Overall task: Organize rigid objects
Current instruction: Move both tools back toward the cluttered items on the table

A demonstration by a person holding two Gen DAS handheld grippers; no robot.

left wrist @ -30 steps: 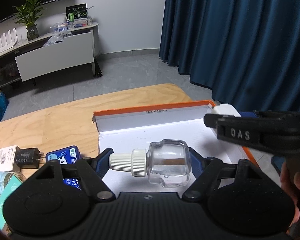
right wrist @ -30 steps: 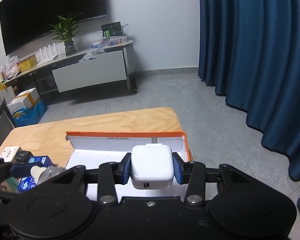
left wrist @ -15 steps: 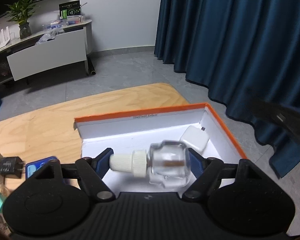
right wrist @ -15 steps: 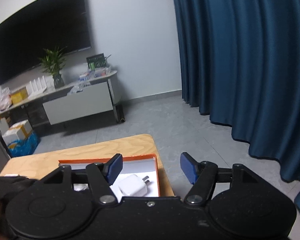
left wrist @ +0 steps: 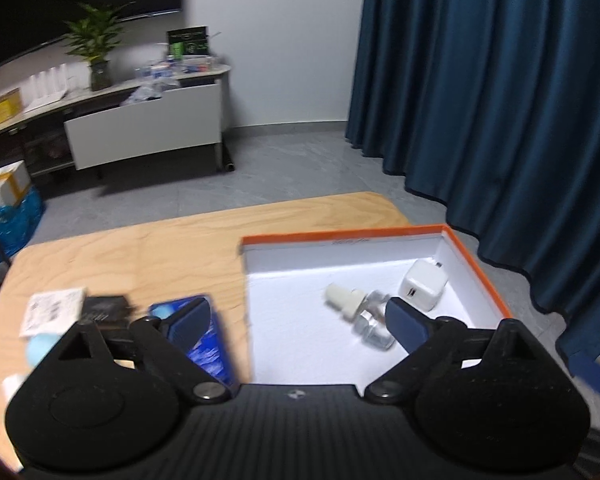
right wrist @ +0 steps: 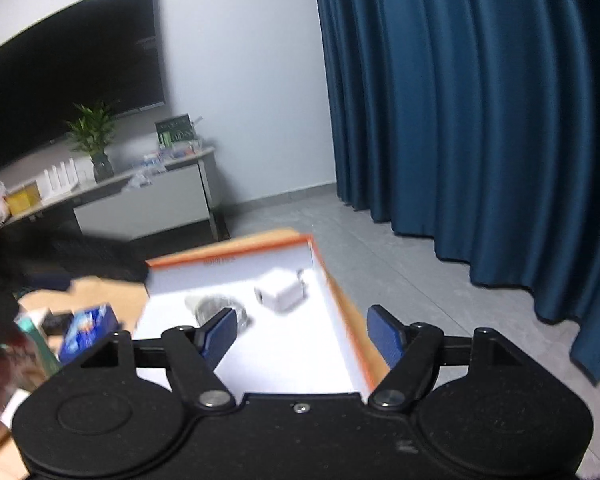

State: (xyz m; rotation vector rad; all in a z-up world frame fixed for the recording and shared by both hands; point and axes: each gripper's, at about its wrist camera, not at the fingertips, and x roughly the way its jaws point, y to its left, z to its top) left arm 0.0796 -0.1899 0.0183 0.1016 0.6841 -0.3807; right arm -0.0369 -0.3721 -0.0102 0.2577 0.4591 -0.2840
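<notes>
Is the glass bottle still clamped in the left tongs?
No, the glass bottle lies on its side on the floor of the orange-rimmed box, beside the white charger, with the left tongs open.

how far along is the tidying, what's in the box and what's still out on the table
Done: the glass bottle and the white charger lie in the orange box. In hand: nothing; the left hand-held gripper and the right hand-held gripper have just been opening and hold nothing between them. Left: the blue pack, the black adapter and the white carton remain on the table.
</notes>
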